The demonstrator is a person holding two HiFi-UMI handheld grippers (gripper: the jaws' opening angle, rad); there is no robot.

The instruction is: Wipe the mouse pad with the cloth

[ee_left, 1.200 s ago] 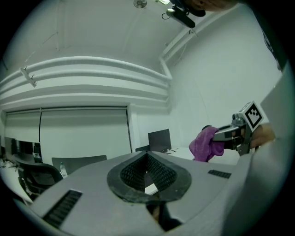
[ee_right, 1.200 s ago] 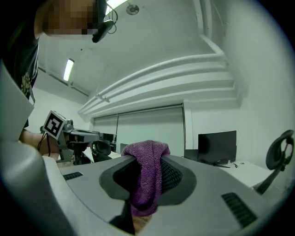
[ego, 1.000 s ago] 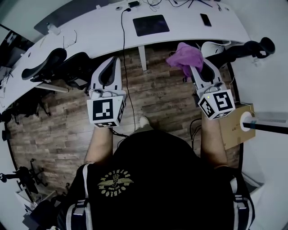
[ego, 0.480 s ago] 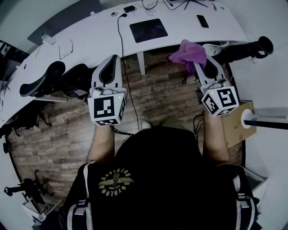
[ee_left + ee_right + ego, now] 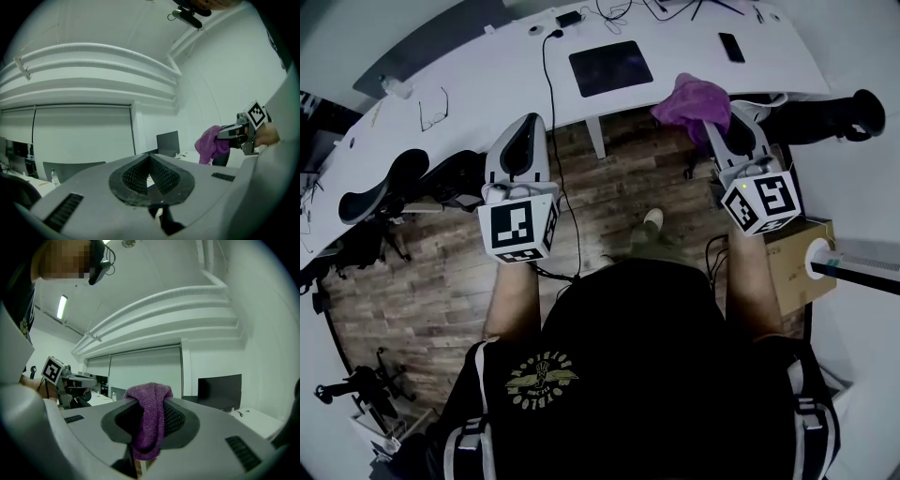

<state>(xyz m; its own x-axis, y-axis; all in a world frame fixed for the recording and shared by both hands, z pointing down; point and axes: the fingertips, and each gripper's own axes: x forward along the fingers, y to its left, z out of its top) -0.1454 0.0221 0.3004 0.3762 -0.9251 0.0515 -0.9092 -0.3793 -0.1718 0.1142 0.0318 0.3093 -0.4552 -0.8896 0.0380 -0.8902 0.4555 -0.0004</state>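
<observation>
Nearer desk (image 5: 487, 70): purple knit cloth (image 5: 694, 98) | right claw (image 5: 717, 117) clamped on it | left claw (image 5: 528, 122) closed, empty

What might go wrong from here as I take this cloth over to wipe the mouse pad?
The cloth hangs loosely from the right gripper, pinched only at a fold, so it may slip or bunch once dragged. A cable runs down the desk just left of the mouse pad, and a phone lies to its right; wide strokes might snag either.

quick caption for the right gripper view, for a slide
Right gripper shut on a purple cloth, held in an office with a dark monitor behind it.
</observation>
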